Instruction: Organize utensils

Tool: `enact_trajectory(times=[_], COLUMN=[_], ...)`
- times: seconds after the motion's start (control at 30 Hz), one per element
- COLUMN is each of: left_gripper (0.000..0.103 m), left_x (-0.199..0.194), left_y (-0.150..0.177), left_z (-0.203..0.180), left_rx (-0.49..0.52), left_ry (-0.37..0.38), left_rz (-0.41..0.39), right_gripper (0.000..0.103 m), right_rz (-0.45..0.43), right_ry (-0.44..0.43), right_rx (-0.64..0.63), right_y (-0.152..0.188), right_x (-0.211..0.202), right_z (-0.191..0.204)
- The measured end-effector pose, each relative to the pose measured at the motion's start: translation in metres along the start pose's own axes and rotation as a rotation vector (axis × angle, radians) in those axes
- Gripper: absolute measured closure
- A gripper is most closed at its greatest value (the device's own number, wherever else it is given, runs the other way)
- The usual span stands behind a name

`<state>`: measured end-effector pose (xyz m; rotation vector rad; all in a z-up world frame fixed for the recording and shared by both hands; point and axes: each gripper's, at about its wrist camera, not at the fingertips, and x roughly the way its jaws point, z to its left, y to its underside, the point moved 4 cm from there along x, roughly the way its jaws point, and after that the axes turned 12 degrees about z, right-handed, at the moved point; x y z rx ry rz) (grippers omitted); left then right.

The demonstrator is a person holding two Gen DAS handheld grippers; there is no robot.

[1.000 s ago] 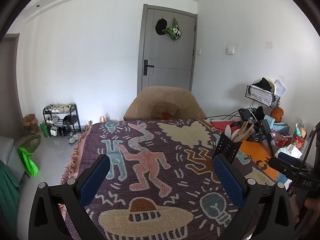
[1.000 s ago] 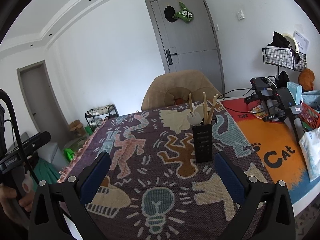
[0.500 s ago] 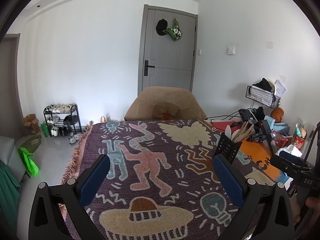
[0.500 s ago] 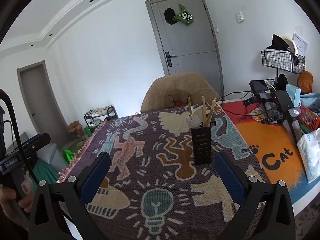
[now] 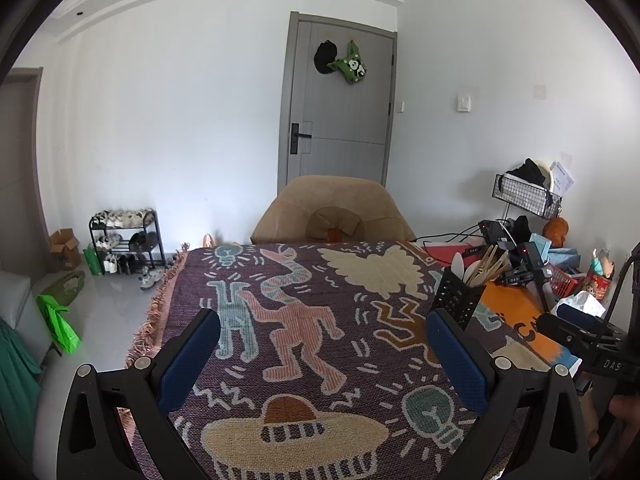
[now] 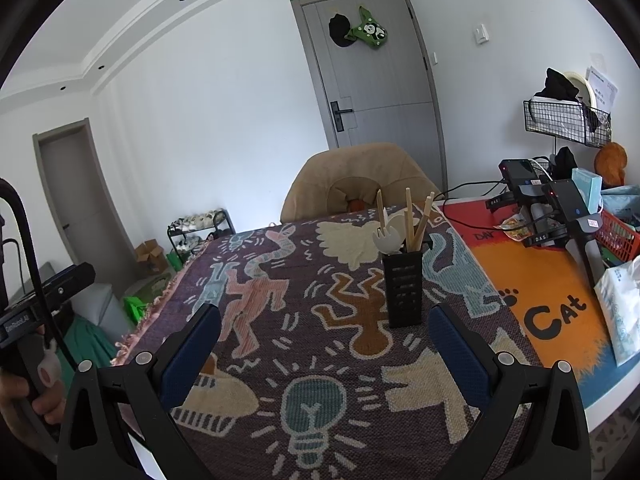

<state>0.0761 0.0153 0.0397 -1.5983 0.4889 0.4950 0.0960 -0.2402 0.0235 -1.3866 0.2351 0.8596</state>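
Black slotted holder [image 6: 403,288] — wooden utensils [image 6: 412,220] upright inside.

Across the near and left counter [image 6: 320,364], the patterned cloth lies bare, open to a low pass. The black utensil holder [image 6: 403,289] stands upright right of center, its wooden sticks [image 6: 409,220] fanning above the rim. Far right, black devices [image 6: 568,208], a red basket [image 6: 616,236] and a white bag [image 6: 622,312] crowd the orange mat.
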Motion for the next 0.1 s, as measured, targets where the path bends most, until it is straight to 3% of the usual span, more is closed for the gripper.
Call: enact_trajectory(times=[0.1], left_gripper=[0.0], left_x=[0.0012], left_y=[0.0003], left_z=[0.0002], left_rx=[0.003], left_ry=[-0.007], left_rz=[0.002], right_gripper=[0.0], right_rz=[-0.003], right_ry=[0.005], right_rx=[-0.001], right_y=[0.0005], right_x=[0.0003], right_z=[-0.0012])
